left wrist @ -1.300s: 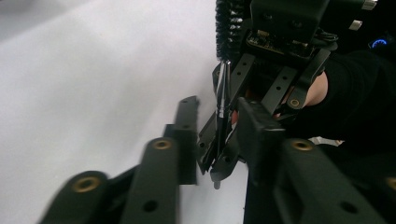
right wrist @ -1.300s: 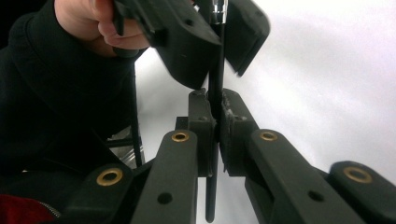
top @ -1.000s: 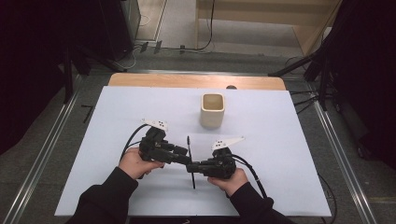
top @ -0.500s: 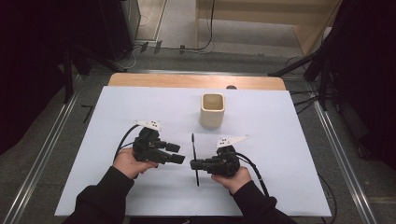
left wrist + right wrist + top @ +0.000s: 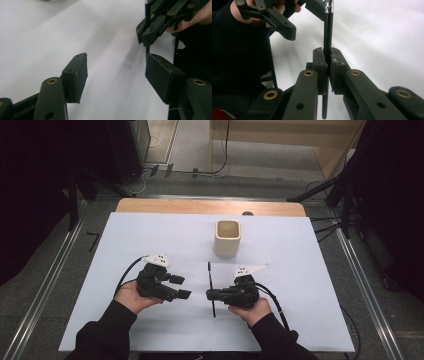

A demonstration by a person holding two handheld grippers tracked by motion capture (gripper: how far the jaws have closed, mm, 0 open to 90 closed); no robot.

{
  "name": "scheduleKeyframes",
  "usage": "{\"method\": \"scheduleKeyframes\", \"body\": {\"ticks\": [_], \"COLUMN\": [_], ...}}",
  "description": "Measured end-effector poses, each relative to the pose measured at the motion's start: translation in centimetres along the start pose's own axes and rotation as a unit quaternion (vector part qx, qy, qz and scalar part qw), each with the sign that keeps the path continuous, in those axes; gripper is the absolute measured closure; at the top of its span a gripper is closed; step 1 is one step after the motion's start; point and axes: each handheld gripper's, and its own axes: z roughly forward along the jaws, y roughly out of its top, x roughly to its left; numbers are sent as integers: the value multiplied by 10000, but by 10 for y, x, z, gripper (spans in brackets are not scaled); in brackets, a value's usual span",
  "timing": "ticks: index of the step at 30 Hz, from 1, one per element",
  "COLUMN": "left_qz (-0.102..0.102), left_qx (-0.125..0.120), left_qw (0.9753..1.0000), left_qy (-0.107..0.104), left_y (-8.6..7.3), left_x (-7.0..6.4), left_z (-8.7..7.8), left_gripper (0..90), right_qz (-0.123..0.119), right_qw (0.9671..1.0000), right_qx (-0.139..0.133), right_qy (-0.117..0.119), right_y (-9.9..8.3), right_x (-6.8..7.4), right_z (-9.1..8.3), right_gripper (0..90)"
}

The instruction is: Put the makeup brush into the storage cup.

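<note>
R gripper point(image 5: 209, 295) jaws pinch a thin black pen point(image 5: 211, 285) mid-shaft, held just above the bench point(image 5: 310, 270), between both hands. L gripper point(image 5: 181, 287) jaws spread, empty, just beside pen. Cup point(image 5: 227, 238) farther back, well apart. Risk: narrow grip on slim shaft, pen may pivot or slip if tilted; L jaws could knock it. Pen's lower end hidden behind R jaws in right gripper view; tip type unclear.

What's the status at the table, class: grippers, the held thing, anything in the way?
Right gripper shut on thin black stick. Left gripper open, holding nothing, apart from the stick. Beige cup upright beyond; white table between looks unobstructed.
</note>
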Motion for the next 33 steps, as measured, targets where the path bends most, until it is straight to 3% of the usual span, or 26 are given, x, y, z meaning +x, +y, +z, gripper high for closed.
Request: {"method": "scheduleKeyframes", "body": {"ticks": [18,27,33], "left_qz": [414,414,435], "left_qx": [52,28,62], "left_qw": [9971,9973,9963], "left_qy": [635,600,736], "left_y": [-12,-13,-18], "left_x": [-4,-6,-6], "left_z": [-4,-5,-7], "left_gripper": [297,270,253], "right_qz": [29,37,29], "right_qw": [9999,9995,9994], "right_qx": [-93,-114,-170], "right_qy": [-122,-284,-303], "right_y": [2,3,6], "right_x": [-3,-6,-8], "right_z": [-8,-13,-16], "right_gripper": [859,859,860]}}
